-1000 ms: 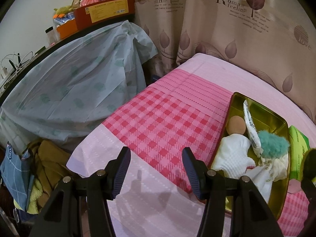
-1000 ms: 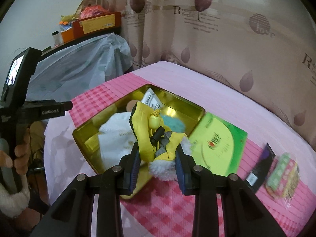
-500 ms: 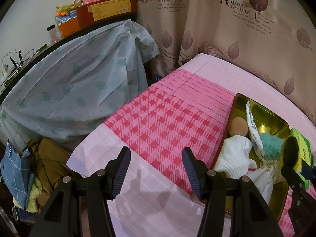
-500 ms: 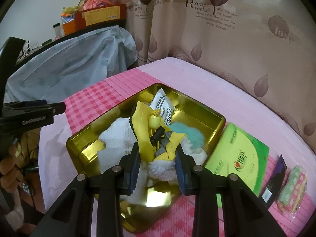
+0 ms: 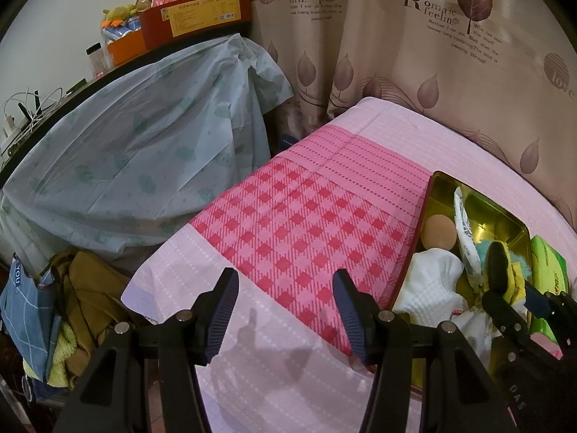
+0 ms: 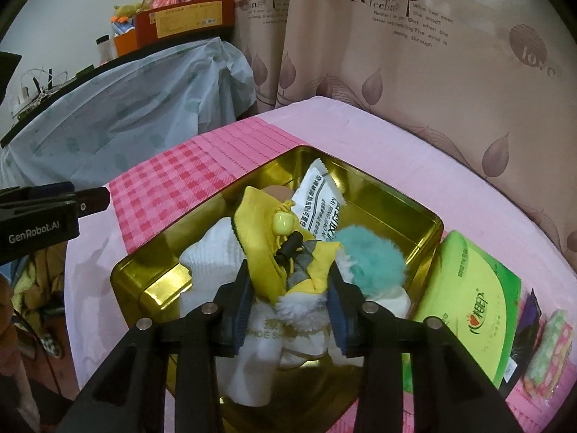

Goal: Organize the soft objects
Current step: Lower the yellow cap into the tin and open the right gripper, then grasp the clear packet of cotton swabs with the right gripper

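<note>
My right gripper [image 6: 290,285] is shut on a yellow plush toy [image 6: 263,241] with a grey patch and white fluffy base, held over the gold tin [image 6: 425,218]. The tin holds white cloth [image 6: 212,252], a teal pom-pom [image 6: 371,256], a white sachet [image 6: 321,202] and a tan round puff [image 5: 438,231]. My left gripper [image 5: 285,306] is open and empty over the pink checked cloth [image 5: 299,223], left of the tin [image 5: 429,195]. The right gripper with the toy shows at the right edge of the left wrist view [image 5: 501,274].
A green packet [image 6: 476,299] lies right of the tin, then a dark sachet [image 6: 528,324] and a pastel packet [image 6: 551,353]. A curtain [image 6: 414,72] hangs behind. A plastic-covered shelf [image 5: 137,151] stands left, with clothes [image 5: 83,303] piled on the floor.
The right gripper has carried the yellow toy forward and down, over the tin's contents. The left gripper stays open and has barely moved.
</note>
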### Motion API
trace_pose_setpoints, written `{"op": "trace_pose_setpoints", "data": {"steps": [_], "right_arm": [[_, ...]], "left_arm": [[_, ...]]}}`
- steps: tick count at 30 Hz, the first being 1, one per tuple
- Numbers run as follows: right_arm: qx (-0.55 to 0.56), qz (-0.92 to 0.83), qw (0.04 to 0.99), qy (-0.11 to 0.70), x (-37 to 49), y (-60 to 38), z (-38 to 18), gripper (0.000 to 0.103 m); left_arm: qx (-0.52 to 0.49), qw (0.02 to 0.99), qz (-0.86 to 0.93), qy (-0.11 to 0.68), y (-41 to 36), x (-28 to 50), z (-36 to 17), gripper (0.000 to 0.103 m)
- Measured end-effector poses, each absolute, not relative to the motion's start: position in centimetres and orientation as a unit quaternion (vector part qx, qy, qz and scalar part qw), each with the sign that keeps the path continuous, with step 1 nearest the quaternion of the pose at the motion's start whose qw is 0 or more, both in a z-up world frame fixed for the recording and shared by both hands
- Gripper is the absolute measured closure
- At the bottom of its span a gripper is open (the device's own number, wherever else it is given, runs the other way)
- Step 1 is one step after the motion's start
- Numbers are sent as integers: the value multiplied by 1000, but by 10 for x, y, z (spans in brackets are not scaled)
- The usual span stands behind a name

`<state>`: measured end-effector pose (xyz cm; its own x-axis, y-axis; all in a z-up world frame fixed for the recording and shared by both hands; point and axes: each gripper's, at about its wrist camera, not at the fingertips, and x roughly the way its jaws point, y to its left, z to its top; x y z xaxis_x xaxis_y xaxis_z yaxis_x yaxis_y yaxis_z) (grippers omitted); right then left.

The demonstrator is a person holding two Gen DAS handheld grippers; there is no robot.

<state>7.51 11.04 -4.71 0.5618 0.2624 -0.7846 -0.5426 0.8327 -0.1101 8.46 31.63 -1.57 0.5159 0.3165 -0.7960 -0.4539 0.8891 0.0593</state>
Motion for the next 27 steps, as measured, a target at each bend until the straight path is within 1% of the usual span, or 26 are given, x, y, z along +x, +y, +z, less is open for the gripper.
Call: {"op": "trace_pose_setpoints", "data": {"steps": [1,3,6,8,14,19,27], "right_arm": [[-170,233,867,407,75,110,-47,63],[-168,238,866,406,74,110,-45,53],[-168,237,870,399,71,110,-41,42],[-166,240,871,395,68,109,-37,39],[-152,241,879,383,58,99,-21,36],[-138,232,889,370,48,75,-7,35],[-109,159,910,367,49,-9,7,35]], "left_arm": [[-78,867,222,438,317,84,-16,47],[-79,867,222,439,316,85,-16,47],[-78,867,222,439,316,84,-16,47],[-78,867,222,438,316,85,-16,47],[-78,868,223,438,316,85,-17,47],[-75,868,223,437,315,85,-17,47],[-65,872,222,432,311,84,-13,47]]}}
